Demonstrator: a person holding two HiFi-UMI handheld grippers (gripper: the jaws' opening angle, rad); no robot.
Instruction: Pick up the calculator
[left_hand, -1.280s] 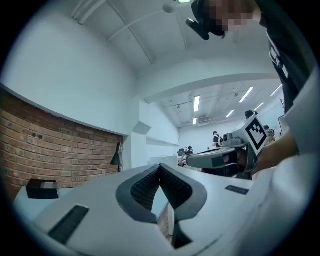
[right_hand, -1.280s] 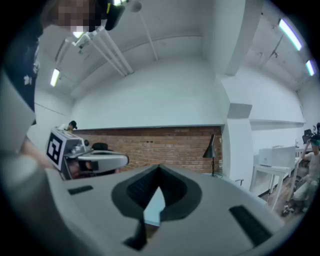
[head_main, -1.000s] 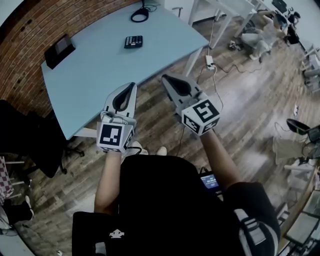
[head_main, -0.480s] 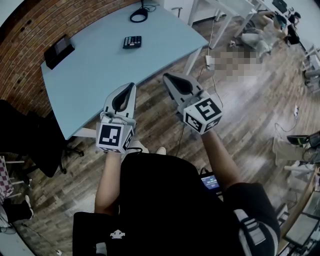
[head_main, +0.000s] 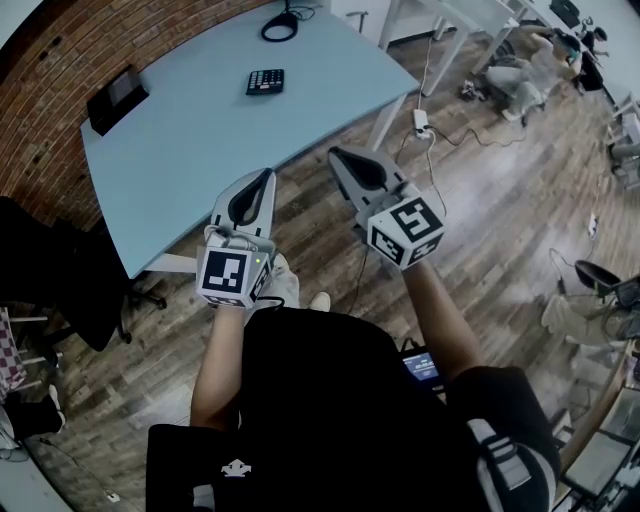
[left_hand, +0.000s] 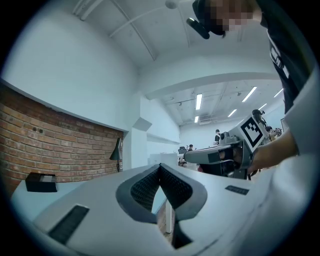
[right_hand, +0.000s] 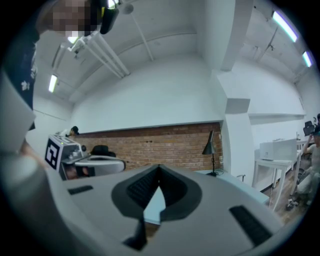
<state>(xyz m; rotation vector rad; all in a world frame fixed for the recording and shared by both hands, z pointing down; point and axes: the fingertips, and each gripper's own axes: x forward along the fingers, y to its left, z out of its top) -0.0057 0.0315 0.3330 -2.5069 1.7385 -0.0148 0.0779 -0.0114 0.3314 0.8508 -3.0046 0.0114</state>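
Calculator shows in head view only: flat on table, far side, well apart from both grippers. L gripper & R gripper sit near table's front edge. Gripper views: both jaw pairs clenched tip-to-tip, nothing between; lamp before brick wall.
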